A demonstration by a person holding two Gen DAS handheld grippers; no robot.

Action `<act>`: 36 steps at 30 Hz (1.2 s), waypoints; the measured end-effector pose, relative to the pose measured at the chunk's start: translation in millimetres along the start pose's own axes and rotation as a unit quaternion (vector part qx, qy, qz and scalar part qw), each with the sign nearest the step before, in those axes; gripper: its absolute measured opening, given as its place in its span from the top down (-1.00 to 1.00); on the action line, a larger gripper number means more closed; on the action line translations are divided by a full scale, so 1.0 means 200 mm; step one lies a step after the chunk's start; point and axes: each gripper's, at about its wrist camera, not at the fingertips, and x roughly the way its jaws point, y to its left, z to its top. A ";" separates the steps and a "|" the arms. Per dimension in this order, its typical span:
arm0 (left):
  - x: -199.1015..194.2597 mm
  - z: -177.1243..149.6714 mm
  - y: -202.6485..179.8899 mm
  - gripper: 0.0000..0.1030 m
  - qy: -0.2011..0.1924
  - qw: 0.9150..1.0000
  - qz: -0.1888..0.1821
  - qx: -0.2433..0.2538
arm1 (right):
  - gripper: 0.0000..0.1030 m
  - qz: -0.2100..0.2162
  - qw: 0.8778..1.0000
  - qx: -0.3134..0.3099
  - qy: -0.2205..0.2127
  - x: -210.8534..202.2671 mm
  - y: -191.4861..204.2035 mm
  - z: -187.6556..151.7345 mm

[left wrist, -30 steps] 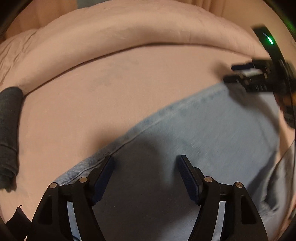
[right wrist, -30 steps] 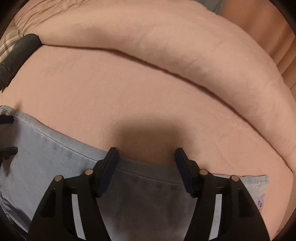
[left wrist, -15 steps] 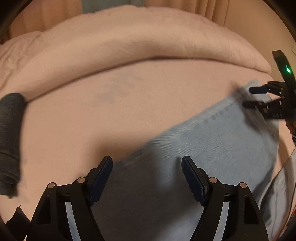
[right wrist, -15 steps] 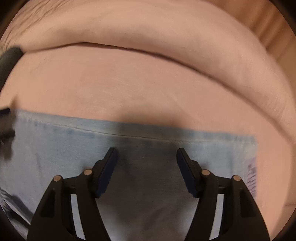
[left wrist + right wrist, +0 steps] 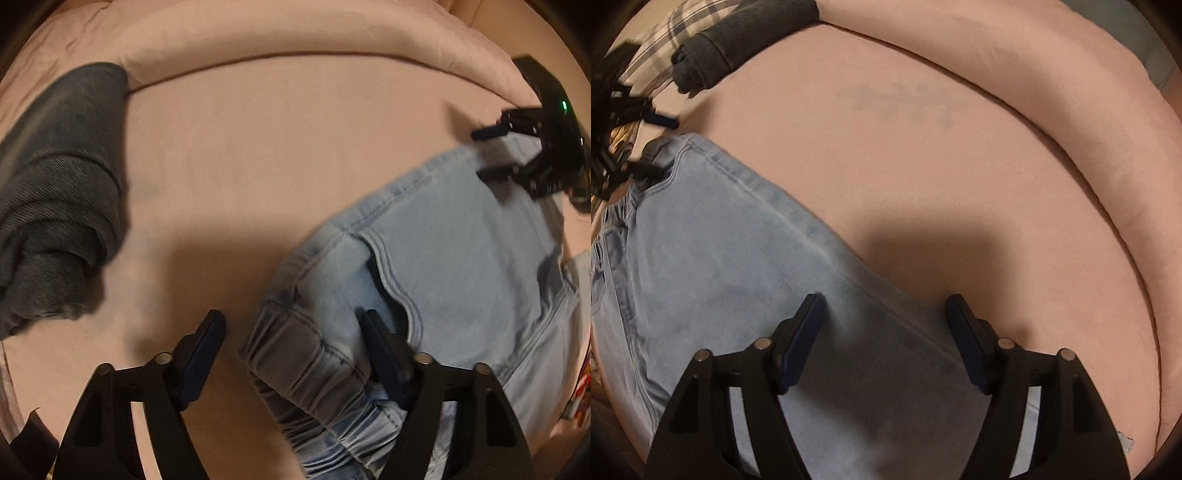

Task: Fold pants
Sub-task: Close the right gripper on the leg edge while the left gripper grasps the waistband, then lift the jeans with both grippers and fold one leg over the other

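Light blue jeans [image 5: 461, 258] lie folded on the pink bed sheet [image 5: 277, 155]. In the left wrist view their gathered elastic waistband [image 5: 314, 369] is bunched between my fingers. My left gripper [image 5: 295, 336] is open around that waistband, holding nothing. In the right wrist view the jeans [image 5: 731, 266] run from the left down under my right gripper [image 5: 884, 317], which is open above the leg's seam edge. The right gripper also shows at the far right of the left wrist view [image 5: 491, 151], open over the jeans' far end. The left gripper shows at the left edge of the right wrist view [image 5: 653, 144].
A folded dark grey garment [image 5: 55, 199] lies on the sheet to the left; it also shows in the right wrist view [image 5: 738, 40] beside a plaid cloth [image 5: 668, 40]. A thick pink duvet roll [image 5: 1052, 96] runs along the back of the bed.
Both grippers swung over the jeans. The left view turned from a flat leg panel to the bunched waistband, with the dark garment much closer. The right view rotated so the jeans run diagonally.
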 end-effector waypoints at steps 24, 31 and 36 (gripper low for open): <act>-0.86 -0.63 -0.59 0.33 -0.289 0.933 0.130 0.171 | 0.90 -0.265 0.936 -0.124 -0.195 -0.94 0.80 -0.49; -0.66 -0.91 -0.72 0.33 -0.220 0.935 0.146 0.239 | 0.90 -0.203 0.949 -0.185 -0.155 -0.93 1.07 -1.10; -0.56 -0.86 -0.78 0.32 -0.207 0.917 0.215 0.263 | 0.90 -0.178 0.961 -0.187 -0.100 -0.65 1.21 -1.10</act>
